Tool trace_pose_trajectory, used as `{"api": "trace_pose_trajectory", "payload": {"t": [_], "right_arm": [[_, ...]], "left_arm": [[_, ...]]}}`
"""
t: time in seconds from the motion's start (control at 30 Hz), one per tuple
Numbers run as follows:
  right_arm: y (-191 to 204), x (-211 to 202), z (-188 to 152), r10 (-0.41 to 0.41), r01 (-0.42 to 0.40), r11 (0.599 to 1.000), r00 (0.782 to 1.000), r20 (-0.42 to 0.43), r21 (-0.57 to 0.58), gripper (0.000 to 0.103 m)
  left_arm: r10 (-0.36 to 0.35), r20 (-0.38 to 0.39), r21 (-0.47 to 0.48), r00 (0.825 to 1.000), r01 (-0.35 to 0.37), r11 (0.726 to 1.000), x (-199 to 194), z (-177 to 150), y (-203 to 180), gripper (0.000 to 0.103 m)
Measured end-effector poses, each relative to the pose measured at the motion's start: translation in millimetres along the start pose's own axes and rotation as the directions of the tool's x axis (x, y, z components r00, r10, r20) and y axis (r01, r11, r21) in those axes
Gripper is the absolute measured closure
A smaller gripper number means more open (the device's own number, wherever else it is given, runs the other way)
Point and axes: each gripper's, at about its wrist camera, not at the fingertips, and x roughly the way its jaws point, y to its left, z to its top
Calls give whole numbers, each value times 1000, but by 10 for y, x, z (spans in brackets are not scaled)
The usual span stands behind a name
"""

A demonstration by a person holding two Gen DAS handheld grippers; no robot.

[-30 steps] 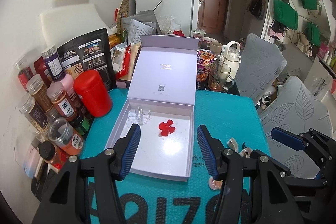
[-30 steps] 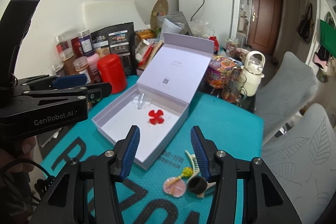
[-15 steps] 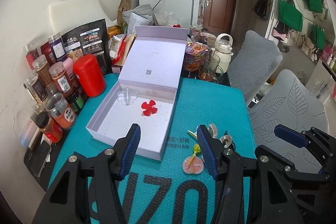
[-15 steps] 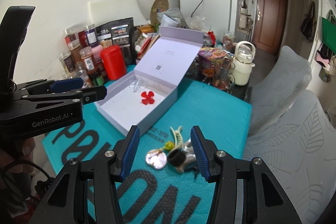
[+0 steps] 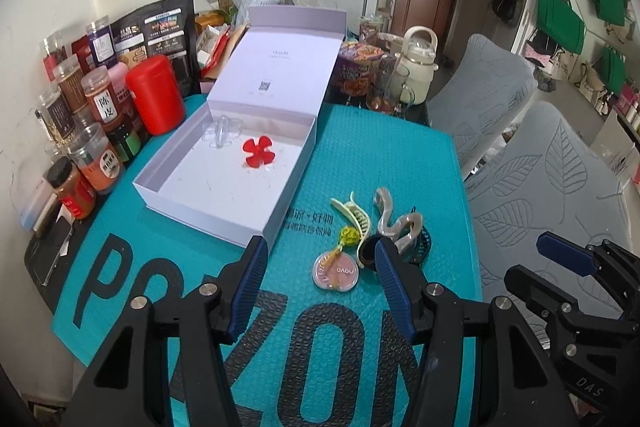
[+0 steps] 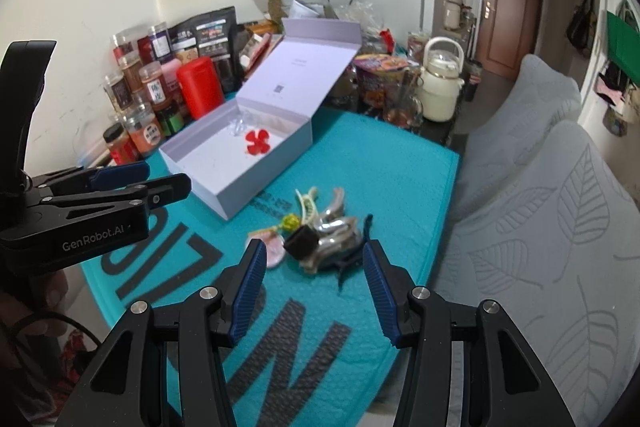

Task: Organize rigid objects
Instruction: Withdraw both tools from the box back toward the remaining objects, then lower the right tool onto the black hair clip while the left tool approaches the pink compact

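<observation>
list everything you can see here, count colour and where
box: 1, pale lilac, lid open, on the mat's far left
red clip: 1, red, flower-shaped, inside the box
clear clip: 1, transparent, in the box's far corner
mat: 1, teal with dark letters, covers the table
hair clips: a small pile, cream, pearly and dark, on the mat right of the box
compact: 1, pink, round, by the pile
canister: 1, red, left of the box
spice jars: several, clear with brown or red fill, along the wall
kettle: 1, cream, behind the mat
chairs: 2, grey leaf covers, right side
left gripper: 1, black with blue pads, open, above the mat
right gripper: 1, same, open, over the pile
</observation>
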Motion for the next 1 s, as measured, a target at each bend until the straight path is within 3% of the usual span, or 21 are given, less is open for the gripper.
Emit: {"api": "trace_pose_trajectory", "payload": {"t": [0.17, 0.43, 0.67, 1.0], "right_arm": [[-71, 176, -110, -16, 17, 1000, 999, -44, 21, 53], [-155, 480, -204, -27, 33, 998, 995, -97, 57, 51], [-242, 778, -276, -23, 35, 995, 991, -129, 91, 50], [-396, 1131, -417, -27, 59, 982, 984, -179, 177, 50]], "left_arm": [[-27, -54, 34, 998, 29, 999, 282, -101, -46, 48], [-108, -147, 6, 983, 110, 994, 727, -217, 6, 48], [-134, -194, -5, 972, 135, 991, 1043, -297, 30, 48], [-155, -248, 55, 956, 174, 983, 1446, -382, -61, 48]]}}
